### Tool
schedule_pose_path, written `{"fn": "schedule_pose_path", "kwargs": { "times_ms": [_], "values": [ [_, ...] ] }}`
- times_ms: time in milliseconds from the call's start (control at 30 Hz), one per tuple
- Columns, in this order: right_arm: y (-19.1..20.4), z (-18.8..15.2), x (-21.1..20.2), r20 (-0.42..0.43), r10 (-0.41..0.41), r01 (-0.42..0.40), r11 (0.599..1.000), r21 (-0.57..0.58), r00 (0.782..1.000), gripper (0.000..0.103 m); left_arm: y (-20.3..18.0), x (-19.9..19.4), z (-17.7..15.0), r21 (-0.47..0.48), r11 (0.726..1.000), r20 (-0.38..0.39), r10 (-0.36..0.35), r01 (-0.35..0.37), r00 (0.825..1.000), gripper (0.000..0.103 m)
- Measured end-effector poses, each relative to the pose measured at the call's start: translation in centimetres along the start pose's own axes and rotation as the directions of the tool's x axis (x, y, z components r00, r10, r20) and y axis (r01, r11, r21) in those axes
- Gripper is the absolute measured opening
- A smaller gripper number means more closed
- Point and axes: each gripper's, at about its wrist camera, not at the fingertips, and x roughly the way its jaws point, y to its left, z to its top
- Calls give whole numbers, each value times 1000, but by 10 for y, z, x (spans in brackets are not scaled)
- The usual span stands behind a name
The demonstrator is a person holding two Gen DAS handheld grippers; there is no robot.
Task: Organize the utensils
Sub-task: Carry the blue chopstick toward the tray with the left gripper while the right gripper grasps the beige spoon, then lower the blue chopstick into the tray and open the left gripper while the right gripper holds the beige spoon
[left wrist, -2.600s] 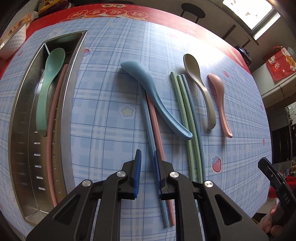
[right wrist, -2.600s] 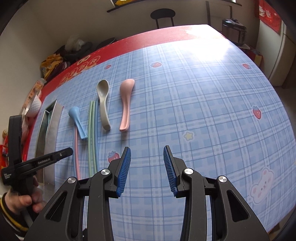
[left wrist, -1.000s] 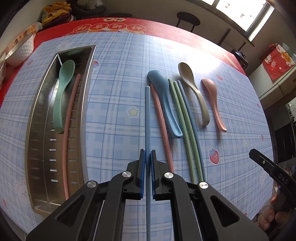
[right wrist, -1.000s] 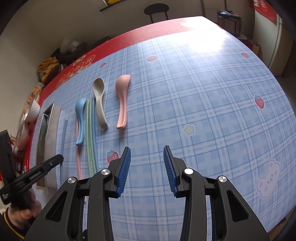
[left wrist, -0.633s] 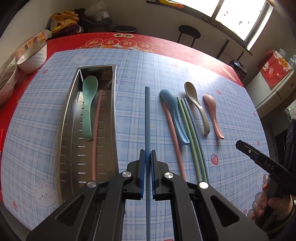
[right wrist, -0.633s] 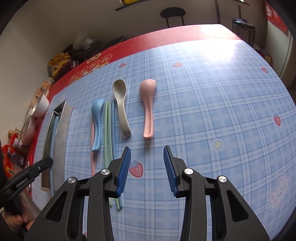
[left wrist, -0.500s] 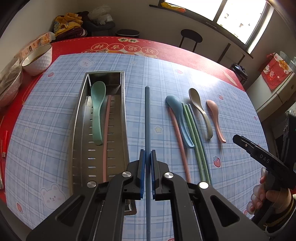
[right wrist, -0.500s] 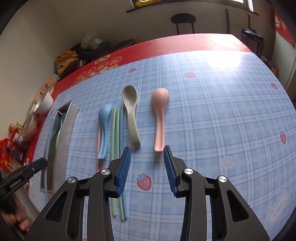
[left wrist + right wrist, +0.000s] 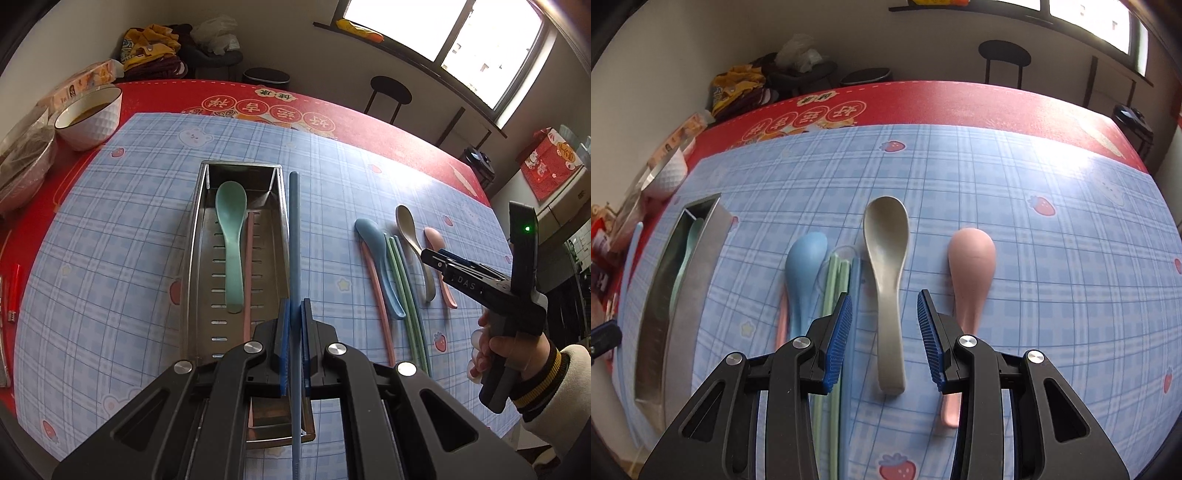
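Observation:
My left gripper [image 9: 294, 314] is shut on a blue chopstick [image 9: 294, 236], held above the right wall of the steel utensil tray [image 9: 197, 258]. In the tray lie a green spoon [image 9: 231, 236] and a pink chopstick [image 9: 248, 266]. My right gripper [image 9: 884, 314] stands open over the handle of the grey spoon [image 9: 886, 251], apart from it. Beside that spoon on the cloth lie a pink spoon [image 9: 971, 258], a blue spoon [image 9: 803, 269], green chopsticks [image 9: 833, 288], a blue chopstick [image 9: 855, 280] and a pink chopstick [image 9: 782, 325]. The left wrist view shows the right gripper [image 9: 439, 258] in a hand over the spoons.
A white bowl [image 9: 90, 118] and a foil-wrapped dish [image 9: 22, 166] stand at the far left on the red table edge [image 9: 332, 110]. A red item [image 9: 13, 288] lies at the left edge. A stool [image 9: 389, 92] stands beyond the table.
My left gripper has lifted the blue chopstick and carried it left, from beside the blue spoon to over the tray's right wall. My right gripper has moved left, to above the grey spoon.

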Motion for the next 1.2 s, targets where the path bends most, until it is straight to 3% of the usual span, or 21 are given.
{"fn": "schedule_pose_path", "kwargs": {
  "times_ms": [333,467,667,967,1200],
  "values": [
    [-3,5,29,-46,-42,44,997,62,998,35,25,1,3,-33,999,-7,-16,15,1000,6],
    [-1,7,31,-50,-73,77,994,81,996,18,32,4,3,-50,998,-19,-26,25,999,6],
    [4,1,28,-54,-67,73,991,108,996,15,38,8,4,-66,997,-30,-44,42,999,6],
    [11,-22,-6,2,10,-10,975,221,1000,15,38,11,5,-71,996,-36,-63,60,997,6],
    [23,-35,-38,48,79,-87,973,213,996,15,38,18,6,-88,994,-53,-66,62,996,6]
  ]
}}
